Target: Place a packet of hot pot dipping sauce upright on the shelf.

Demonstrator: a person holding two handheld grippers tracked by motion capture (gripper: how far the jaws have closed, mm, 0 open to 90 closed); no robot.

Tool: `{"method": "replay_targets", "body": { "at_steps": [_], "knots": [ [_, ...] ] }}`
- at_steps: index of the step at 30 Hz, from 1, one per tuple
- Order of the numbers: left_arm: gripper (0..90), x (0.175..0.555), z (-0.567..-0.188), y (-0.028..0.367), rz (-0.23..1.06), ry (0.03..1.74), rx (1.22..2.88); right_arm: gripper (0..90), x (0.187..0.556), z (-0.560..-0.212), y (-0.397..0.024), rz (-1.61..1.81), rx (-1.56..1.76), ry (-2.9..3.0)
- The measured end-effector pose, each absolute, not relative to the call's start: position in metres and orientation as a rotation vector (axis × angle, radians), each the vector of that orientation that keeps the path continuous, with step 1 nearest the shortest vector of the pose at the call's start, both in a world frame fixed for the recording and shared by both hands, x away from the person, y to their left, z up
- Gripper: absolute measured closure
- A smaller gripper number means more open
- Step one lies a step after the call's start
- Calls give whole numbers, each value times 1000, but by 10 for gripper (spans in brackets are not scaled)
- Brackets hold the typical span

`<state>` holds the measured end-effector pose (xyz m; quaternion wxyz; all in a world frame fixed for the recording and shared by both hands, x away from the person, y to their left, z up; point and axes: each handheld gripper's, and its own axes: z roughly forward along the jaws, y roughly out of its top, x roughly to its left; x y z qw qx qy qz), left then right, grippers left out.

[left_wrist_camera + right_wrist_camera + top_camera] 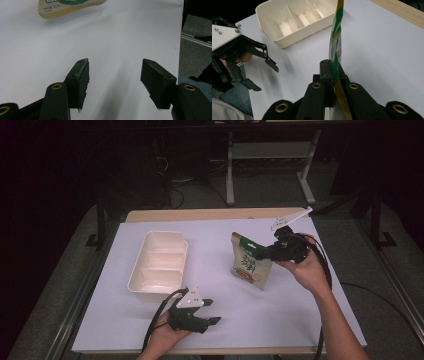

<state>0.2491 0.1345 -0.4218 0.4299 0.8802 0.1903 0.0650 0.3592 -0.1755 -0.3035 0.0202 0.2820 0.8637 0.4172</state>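
Right gripper pinches the top edge of a snack bag, holding it above the white table. Left gripper is wide apart near a cream tray.

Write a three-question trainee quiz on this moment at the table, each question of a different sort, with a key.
1. True or false: the right gripper is clamped on the top edge of the snack pouch.
2. Multiple choice: the left gripper is a) shut on the pouch, b) open with nothing between its jaws, c) inside the tray.
3. Fill in: the cream tray has ___ compartments, and nothing lies in them.

Key: 1 true; 2 b; 3 three.
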Motion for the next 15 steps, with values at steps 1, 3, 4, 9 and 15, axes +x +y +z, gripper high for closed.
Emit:
{"method": "replay_targets", "body": {
  "at_steps": [1,3,4,9,15],
  "knots": [
    [387,248,-422,135,159,475,2197,899,360,-302,-175,1303,875,2681],
    [381,247,-422,136,160,472,2197,899,362,-301,-173,1323,865,2679],
    [379,245,-423,137,152,473,2192,898,363,-300,-172,1330,862,2679],
    [364,244,-423,140,154,458,2197,898,366,-294,-165,1335,840,2686],
    [354,244,-424,143,158,455,2195,898,371,-287,-158,1349,816,2685]
  ]
}}
